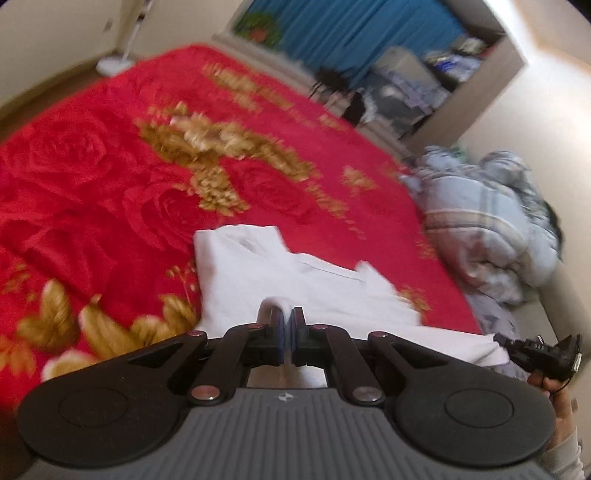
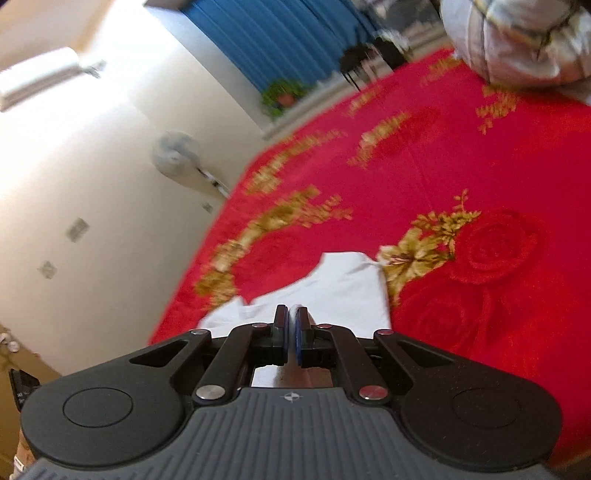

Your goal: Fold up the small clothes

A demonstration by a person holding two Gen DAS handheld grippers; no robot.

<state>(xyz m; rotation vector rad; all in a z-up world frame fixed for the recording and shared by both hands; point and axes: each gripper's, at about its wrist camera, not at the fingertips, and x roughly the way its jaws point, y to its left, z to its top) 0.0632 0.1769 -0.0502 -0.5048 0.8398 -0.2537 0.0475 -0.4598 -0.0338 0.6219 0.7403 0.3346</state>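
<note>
Left gripper (image 1: 287, 314) pinched on white garment (image 1: 251, 273), right gripper (image 2: 291, 314) likewise, red blanket (image 1: 92, 177) beneath, bundled quilt (image 1: 487, 221) at right edge.

home bedroom: bed (image 1: 110, 177) with red rose blanket, bunched plaid quilt (image 1: 480, 229), blue curtains (image 1: 351, 29), standing fan (image 2: 175, 155), wall AC unit (image 2: 37, 79)

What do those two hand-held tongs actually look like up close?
Both look alike. Each of the left tongs and right tongs has a grey ribbed body with a small round logo, two black round discs at the sides, black link arms with silver rivets, and black fingers lined with blue pads. In the left view a pale sleeve shows at the lower right edge.
</note>
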